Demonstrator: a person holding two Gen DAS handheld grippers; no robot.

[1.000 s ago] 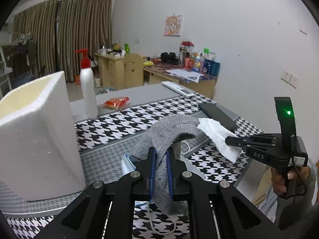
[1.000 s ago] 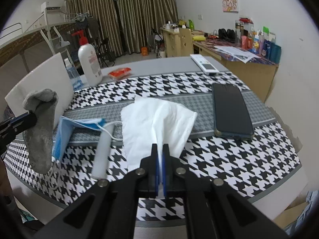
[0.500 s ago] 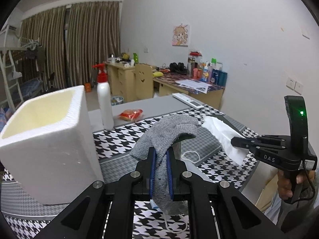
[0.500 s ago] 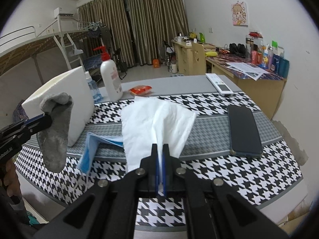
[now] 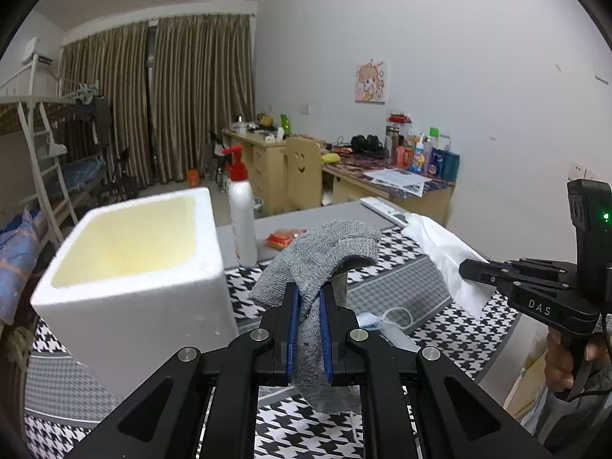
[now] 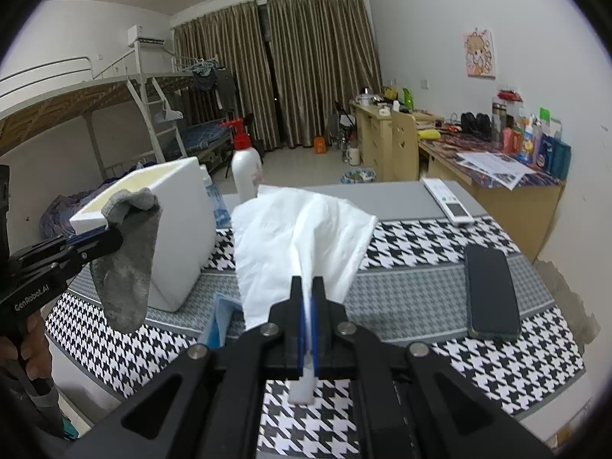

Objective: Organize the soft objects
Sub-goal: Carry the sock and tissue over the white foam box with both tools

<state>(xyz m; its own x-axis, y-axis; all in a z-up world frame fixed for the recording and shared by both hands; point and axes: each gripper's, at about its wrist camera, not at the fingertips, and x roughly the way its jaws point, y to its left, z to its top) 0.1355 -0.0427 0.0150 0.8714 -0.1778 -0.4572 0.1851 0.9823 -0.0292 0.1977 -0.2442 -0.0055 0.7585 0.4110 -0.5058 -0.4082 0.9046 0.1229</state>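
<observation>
Foam box: nothing seen inside | left tool: clamps grey sock | right tool: clamps white tissue

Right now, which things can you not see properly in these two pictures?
- Blue face mask: mostly hidden in both wrist views, by the tissue and the gripper bodies.
- Foam box: its bottom inside is out of sight in both views, behind its own walls.
- Bottles on the far desk: too small to read.
</observation>
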